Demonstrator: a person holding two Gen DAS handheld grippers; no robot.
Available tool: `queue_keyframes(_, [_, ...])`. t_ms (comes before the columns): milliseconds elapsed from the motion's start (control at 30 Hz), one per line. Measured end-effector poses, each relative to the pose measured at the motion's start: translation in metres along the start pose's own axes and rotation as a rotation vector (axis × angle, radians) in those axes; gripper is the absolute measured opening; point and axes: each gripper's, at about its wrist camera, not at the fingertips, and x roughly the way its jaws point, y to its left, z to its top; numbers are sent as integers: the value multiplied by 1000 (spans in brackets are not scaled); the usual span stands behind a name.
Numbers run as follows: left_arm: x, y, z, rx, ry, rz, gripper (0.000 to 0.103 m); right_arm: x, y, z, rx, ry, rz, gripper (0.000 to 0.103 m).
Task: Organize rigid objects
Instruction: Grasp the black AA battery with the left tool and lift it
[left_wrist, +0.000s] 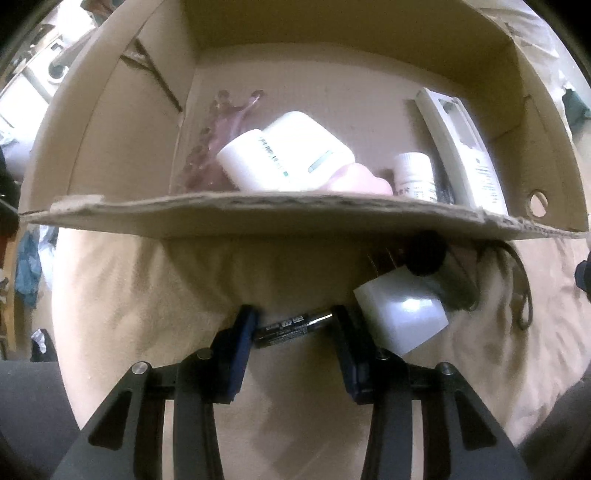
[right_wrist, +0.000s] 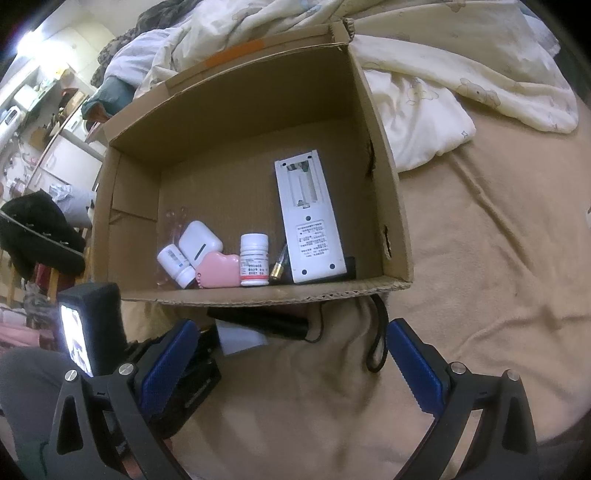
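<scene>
Two hand-held grippers hover over a tan bed blanket (right_wrist: 480, 258). Left hand-held gripper (left_wrist: 295, 325) clamps a black battery (left_wrist: 291, 326) endwise; right hand-held gripper (right_wrist: 291, 354) gapes, unloaded. Beyond, a cardboard box (right_wrist: 391, 184) contains bottles and a white remote (right_wrist: 310, 218).

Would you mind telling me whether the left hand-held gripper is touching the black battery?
Touching: the left wrist view shows the left hand-held gripper with both pads against the ends of the battery.

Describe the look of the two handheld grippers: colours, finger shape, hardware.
Both match: the left gripper and right gripper have black angular linkage frames with triangular cutouts and silver pivot pins. Fingers are flat blue ribbed pads on black mounts. No cables or sleeves visible.
</scene>
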Motion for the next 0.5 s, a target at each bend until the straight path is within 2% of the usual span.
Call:
queue_keyframes(167, [-12,20,-3,-9,39,22,38,-2,-3,-1,2,-2,0,103])
queue_keyframes(267, [-26,29,-13,58,79,16,38,-3,-5,-1,12,12,29,103])
queue_keyframes(367, [-62,46,-10,98,55,9,38,-3,-6,-4,28,46,137,103])
queue_keyframes(467, [-93,64,-7,119,7,8,38,3,-1,-8,14,84,178,103])
queue_keyframes(500, [-99,68,-6,124,-5,5,38,7,2,-10,5,99,188,98])
